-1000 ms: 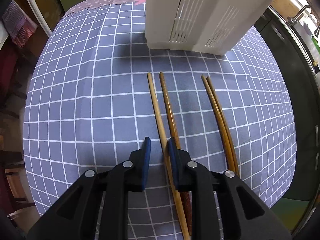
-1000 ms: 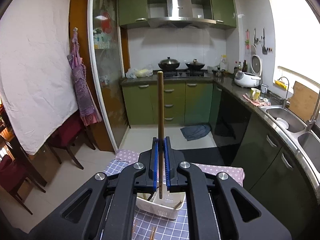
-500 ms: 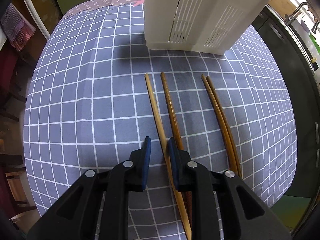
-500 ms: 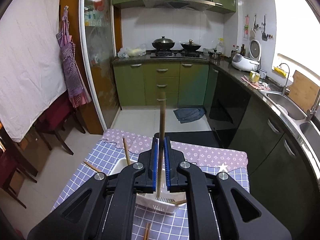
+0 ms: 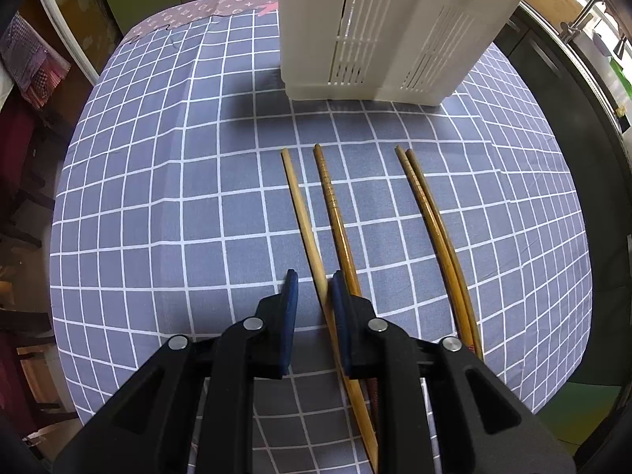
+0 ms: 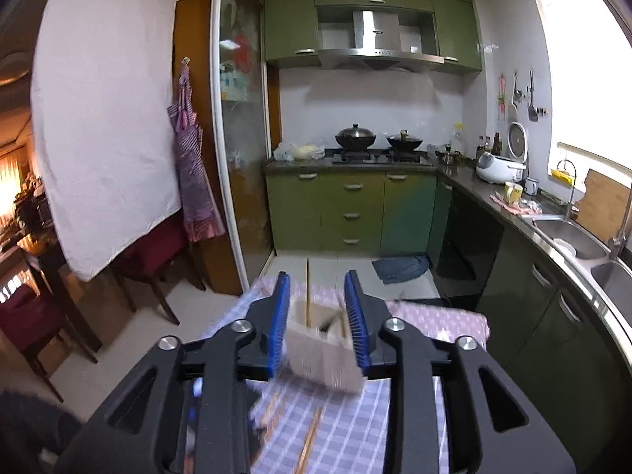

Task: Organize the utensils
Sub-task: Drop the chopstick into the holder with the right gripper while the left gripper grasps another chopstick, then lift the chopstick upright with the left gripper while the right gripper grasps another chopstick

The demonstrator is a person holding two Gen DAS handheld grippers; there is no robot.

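Closing left jaws straddle a pale chopstick (image 5: 304, 217) without pinching; right jaws opening, empty, above the basket (image 6: 322, 349)

Window glare at right, fisheye-bent edges, motion blur near table.

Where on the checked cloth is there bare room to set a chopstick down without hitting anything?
Bare cloth fills the whole stretch left of the light chopstick, up to the white basket. The strip between the basket and the chopstick tips is free too. It is crowded around the ridged chopstick and the dark pair.
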